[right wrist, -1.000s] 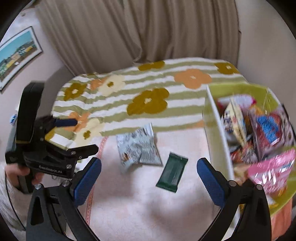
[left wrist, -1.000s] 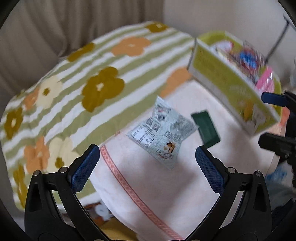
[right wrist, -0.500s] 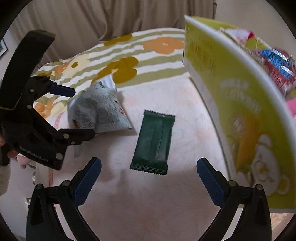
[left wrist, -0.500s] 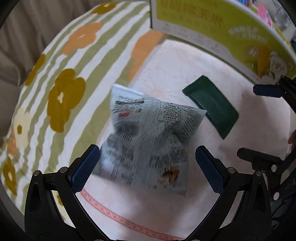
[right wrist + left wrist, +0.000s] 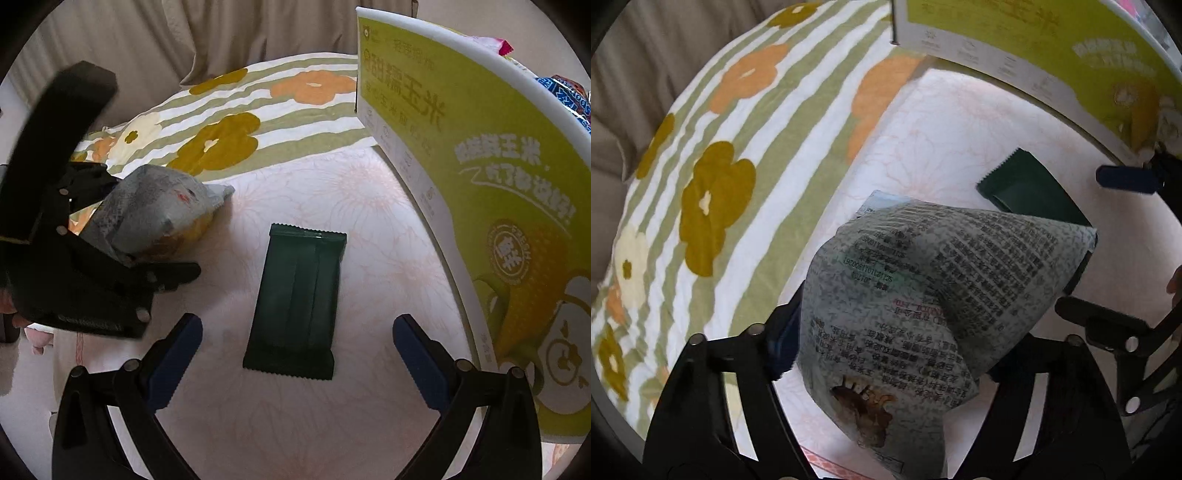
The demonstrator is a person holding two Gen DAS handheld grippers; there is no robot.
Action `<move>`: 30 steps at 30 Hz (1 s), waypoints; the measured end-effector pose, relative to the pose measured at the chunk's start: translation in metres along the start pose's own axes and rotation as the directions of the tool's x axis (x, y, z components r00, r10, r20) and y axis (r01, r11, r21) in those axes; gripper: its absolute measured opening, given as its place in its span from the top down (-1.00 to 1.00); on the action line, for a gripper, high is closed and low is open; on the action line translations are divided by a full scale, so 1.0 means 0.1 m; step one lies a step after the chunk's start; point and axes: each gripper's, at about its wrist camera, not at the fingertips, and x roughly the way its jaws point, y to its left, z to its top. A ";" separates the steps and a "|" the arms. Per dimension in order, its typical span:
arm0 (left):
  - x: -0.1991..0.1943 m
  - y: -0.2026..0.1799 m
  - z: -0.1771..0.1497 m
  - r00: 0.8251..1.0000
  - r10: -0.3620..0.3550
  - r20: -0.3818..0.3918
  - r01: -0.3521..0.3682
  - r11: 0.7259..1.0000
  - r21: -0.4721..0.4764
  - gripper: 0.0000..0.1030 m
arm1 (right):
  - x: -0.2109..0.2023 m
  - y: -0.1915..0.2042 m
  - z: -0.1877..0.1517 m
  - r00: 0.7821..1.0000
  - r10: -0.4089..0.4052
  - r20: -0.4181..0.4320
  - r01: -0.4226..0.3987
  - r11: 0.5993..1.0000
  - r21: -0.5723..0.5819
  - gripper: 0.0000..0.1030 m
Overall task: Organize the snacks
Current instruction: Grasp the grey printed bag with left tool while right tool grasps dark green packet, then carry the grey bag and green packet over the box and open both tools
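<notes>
While its jaws are closing, the left gripper (image 5: pixel 886 354) has 1 puffy grey snack bag (image 5: pixel 923 302) between its 2 fingers; in the left wrist view the bag fills the centre and hides most of both blue pads, so whether they press on it yet cannot be told. Seen from the right wrist camera, that bag (image 5: pixel 155 218) sits at 9 o'clock, its base resting on the pale pink cloth (image 5: pixel 332 192), with the left gripper's black frame around it.

1 dark green flat snack packet (image 5: pixel 299 302) lies on the cloth at the centre of the right wrist view, between the 2 wide-apart fingers of the right gripper (image 5: pixel 297 358), which touch nothing. From the left wrist camera, the same packet (image 5: pixel 1027 188) shows at 2 o'clock, partly tucked behind the grey bag.

1 yellow-green cardboard box (image 5: pixel 480 206) stands at 3 o'clock, just beside the green packet, with several snack wrappers showing above its rim. Beyond the cloth, at 12 o'clock, lies 1 striped, flowered blanket (image 5: pixel 258 114).
</notes>
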 end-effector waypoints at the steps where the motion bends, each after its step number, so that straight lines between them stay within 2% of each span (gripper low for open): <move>1: -0.01 0.02 -0.01 1.000 0.003 0.003 -0.003 1.000 -0.009 -0.33 | 0.01 0.00 0.00 1.000 0.000 0.001 0.000 1.000 -0.001 -0.94; 5: -0.06 0.04 -0.05 1.000 0.017 0.025 -0.016 0.999 -0.040 -0.14 | 0.07 0.01 0.02 1.000 0.005 -0.002 -0.005 1.000 -0.001 -0.67; 7: -0.11 0.07 -0.08 0.999 0.029 0.034 -0.027 0.998 -0.061 -0.07 | 0.10 0.02 0.04 1.000 0.005 0.001 -0.005 1.000 -0.004 -0.62; 9: -0.20 0.09 -0.12 0.998 0.037 0.050 -0.032 0.995 -0.096 -0.06 | 0.12 0.03 0.07 1.000 0.000 0.003 0.000 1.000 -0.013 -0.50; 16: -0.51 0.20 -0.32 0.992 0.088 0.085 -0.067 0.971 -0.228 -0.05 | 0.15 0.04 0.10 1.000 -0.011 0.010 0.012 0.999 -0.038 -0.38; 19: -0.61 0.24 -0.44 0.994 0.076 0.082 -0.046 0.947 -0.317 -0.05 | 0.14 0.08 0.11 0.999 -0.027 0.017 0.029 0.997 -0.075 -0.07; 20: -0.65 0.24 -0.50 0.994 0.069 0.086 -0.035 0.938 -0.346 -0.05 | 0.15 0.09 0.12 0.999 -0.027 0.019 0.028 0.996 -0.087 0.15; 21: -0.67 0.23 -0.53 0.994 0.068 0.089 -0.032 0.934 -0.357 -0.05 | 0.15 0.10 0.12 0.999 -0.027 0.019 0.029 0.995 -0.099 0.19; 25: -0.81 0.18 -0.68 0.993 0.080 0.092 -0.036 0.914 -0.404 -0.05 | 0.08 0.12 0.13 0.999 -0.004 0.035 0.008 0.993 -0.119 0.19; 30: -1.08 0.18 -0.78 0.985 0.114 0.128 -0.041 0.882 -0.469 -0.05 | -0.24 0.18 0.21 0.994 0.053 0.092 -0.039 0.988 -0.147 0.19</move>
